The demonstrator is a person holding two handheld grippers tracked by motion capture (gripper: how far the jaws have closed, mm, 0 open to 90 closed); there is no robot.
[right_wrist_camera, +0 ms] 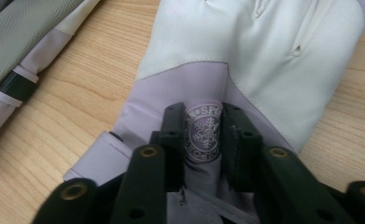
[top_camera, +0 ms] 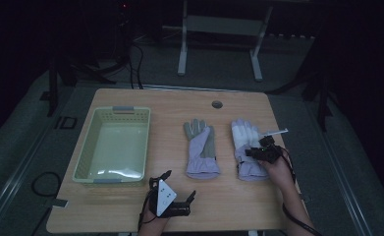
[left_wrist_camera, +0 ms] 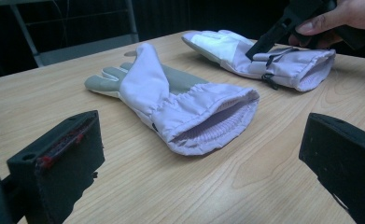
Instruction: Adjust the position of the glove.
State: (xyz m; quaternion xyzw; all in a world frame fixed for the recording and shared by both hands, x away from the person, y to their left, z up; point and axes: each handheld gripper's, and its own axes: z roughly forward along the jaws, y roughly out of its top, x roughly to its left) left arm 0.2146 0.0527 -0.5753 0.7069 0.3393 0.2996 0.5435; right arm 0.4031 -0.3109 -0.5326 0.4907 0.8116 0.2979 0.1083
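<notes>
Right gripper (top_camera: pixel 258 151) tipped down, jaws pinched on right glove (top_camera: pixel 246 145); left gripper (top_camera: pixel 179 189) level, jaws wide.

The high view looks forward and down from above the person's side, taking in the whole desk (top_camera: pixel 130 216) from some way off. The left gripper view sits low near the desk's near edge, looking almost level across the wood at both gloves. The right gripper view looks steeply down, very close on the right glove (right_wrist_camera: pixel 264 56). All three views share that right glove (top_camera: pixel 246 147) (left_wrist_camera: pixel 245 51).
</notes>
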